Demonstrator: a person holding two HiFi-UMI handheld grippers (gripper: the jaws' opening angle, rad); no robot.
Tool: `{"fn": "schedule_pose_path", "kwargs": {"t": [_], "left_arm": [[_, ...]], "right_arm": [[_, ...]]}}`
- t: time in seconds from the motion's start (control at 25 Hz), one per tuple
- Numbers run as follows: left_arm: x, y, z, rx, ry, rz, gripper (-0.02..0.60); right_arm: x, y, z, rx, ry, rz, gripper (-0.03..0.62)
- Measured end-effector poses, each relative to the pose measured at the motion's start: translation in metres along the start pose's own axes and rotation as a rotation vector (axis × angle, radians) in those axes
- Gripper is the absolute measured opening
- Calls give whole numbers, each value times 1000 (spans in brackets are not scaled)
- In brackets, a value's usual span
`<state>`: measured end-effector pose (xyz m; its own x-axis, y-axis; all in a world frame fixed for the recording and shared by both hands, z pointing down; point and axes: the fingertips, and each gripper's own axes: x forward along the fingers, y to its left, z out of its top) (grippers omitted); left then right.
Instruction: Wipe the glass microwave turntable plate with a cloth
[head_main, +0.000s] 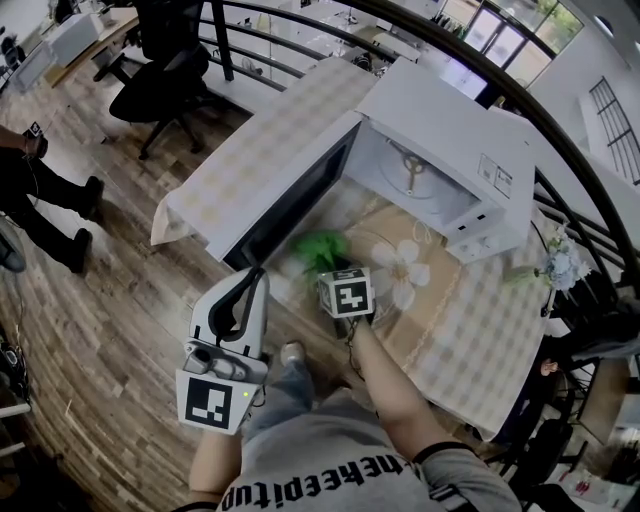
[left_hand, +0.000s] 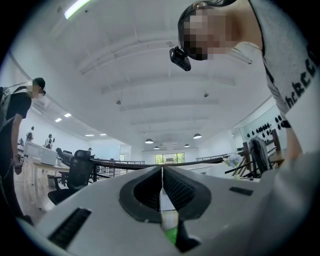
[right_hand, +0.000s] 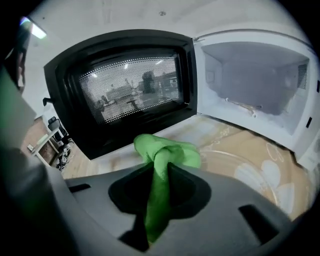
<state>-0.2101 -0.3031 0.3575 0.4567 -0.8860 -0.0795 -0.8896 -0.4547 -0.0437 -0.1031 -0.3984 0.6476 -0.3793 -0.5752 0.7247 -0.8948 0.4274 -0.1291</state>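
**Cloth at plate rim, right tool gripping**

Right tool (right_hand: 160, 170): jaws clamped on green cloth (right_hand: 167, 152), bunched end sticking out past the tips. Glass turntable plate (right_hand: 240, 167) lies flat on the worktop (head_main: 480, 340) before the open microwave (head_main: 440, 170), just ahead and right of the tool. Cloth meets its near-left rim; contact unconfirmed. Left tool (left_hand: 161, 175): jaws together, empty, held off the worktop's edge.

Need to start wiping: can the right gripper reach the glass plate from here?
Probably yes: the right gripper, shut on the green cloth, is right by the glass plate, which lies uncovered on the table outside the microwave.
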Motion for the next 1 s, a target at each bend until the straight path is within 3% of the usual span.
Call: {"fn": "schedule_pose_path", "kwargs": {"t": [0.4,1.0], "left_arm": [[9,-5,0,-11,-1,-22,11],[11,-13,2,-12,-10,-44,11]], "right_arm": [[-13,-51,-3,7,36,-95,77],[-47,-134,-27,117,48,-245,77]]}}
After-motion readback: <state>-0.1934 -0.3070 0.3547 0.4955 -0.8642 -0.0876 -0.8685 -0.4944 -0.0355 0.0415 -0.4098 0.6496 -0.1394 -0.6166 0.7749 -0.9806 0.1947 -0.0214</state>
